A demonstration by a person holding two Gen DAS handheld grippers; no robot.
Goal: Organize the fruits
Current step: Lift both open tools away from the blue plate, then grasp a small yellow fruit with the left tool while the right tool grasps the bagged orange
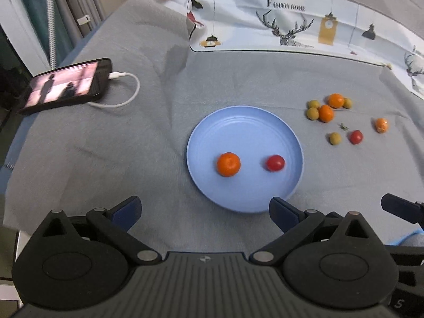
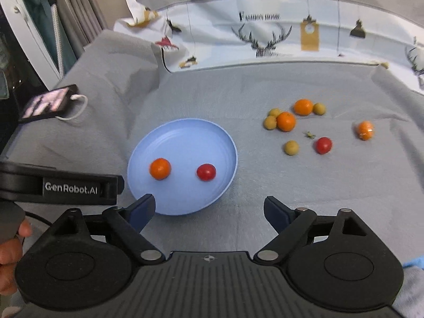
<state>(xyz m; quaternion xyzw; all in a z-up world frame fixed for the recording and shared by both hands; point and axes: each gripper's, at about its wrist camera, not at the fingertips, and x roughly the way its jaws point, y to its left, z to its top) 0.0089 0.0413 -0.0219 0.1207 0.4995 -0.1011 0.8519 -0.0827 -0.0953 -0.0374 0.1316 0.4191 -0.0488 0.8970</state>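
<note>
A blue plate lies on the grey cloth and holds one orange and one red tomato. To its right on the cloth lie loose fruits: two oranges with several small yellow-green fruits, a red tomato and a lone orange. My left gripper is open and empty at the plate's near edge. My right gripper is open and empty at the plate's near right edge.
A phone with a lit screen and a white cable lies at the far left. A white printed cloth rises along the back. The left gripper's body shows at the right wrist view's left.
</note>
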